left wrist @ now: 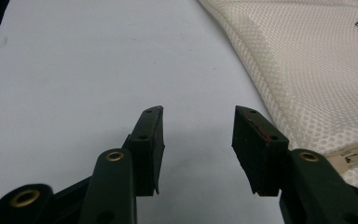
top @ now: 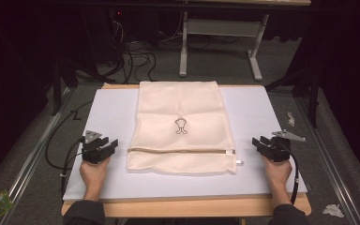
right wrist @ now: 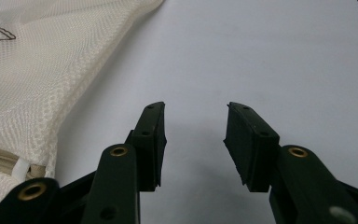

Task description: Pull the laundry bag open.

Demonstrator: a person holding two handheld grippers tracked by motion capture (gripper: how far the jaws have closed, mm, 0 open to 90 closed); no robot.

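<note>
Nearest to me are my own forearms, coming in at the near edge of the table, each hand wrapped round a claw. My left claw (top: 108, 144) rests on the white mat (top: 108, 112) just beside the left edge of the mesh bag (top: 180, 108), apart from it. In the left gripper view its jaws stand spread with bare mat between them, released and holding nothing; the right-hand pad (left wrist: 256, 149) sits close to the bag's edge (left wrist: 307, 70), and a bit of the zipper strip (left wrist: 354, 156) shows just past it.

My right claw (top: 258, 142) rests on the mat to the right of the bag, a little farther from the cloth. In the right gripper view its jaws are likewise spread and empty, over plain white mat (right wrist: 261, 56), with the bag's mesh (right wrist: 32, 79) off to the side and the zipper's end (right wrist: 21, 169) near the lower corner of that view.

Between the two claws lies the cream bag, flat, long side running away from me. Its zipper (top: 180, 151) crosses the near part from side to side, the pull (top: 239, 162) poking out at the right end. Beyond that a small dark emblem (top: 180, 126) sits about mid-bag, and the far end reaches the back edge of the mat
</note>
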